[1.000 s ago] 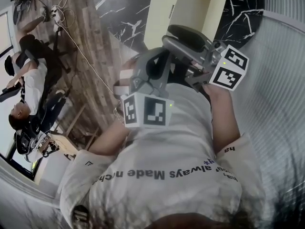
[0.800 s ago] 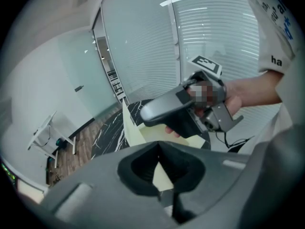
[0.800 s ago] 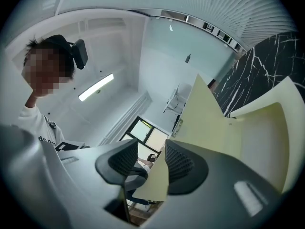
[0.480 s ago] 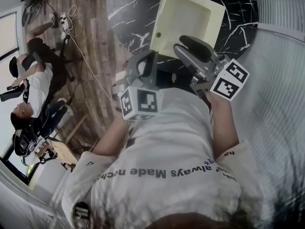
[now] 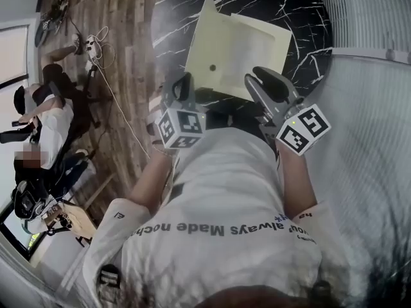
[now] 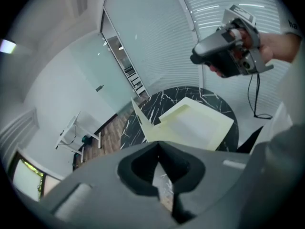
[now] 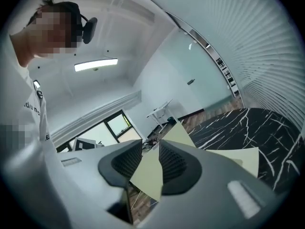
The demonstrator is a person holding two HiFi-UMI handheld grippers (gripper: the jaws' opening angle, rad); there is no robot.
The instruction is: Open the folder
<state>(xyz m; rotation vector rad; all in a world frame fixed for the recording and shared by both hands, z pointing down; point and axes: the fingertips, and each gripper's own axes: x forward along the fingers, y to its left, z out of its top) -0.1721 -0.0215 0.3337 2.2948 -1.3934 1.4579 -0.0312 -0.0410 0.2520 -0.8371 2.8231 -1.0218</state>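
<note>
Roughly halfway, I reckoned: folder [image 5: 237, 47] on bench [image 5: 302, 5], flap [image 5: 209, 8] stood up, rest lay flat. My L tongs [image 6: 158, 147] clenched, empty; R tongs [image 7: 151, 149] half-released, just closing, flap showed thru gap, ungripped.

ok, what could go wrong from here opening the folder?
1. The pale yellow rectangular folder lies loose on the black white-veined round table; lifting one-handed may drag it instead of opening it.
2. Its upturned corner flap looks thin; a pinch there may crease or tear it.
</note>
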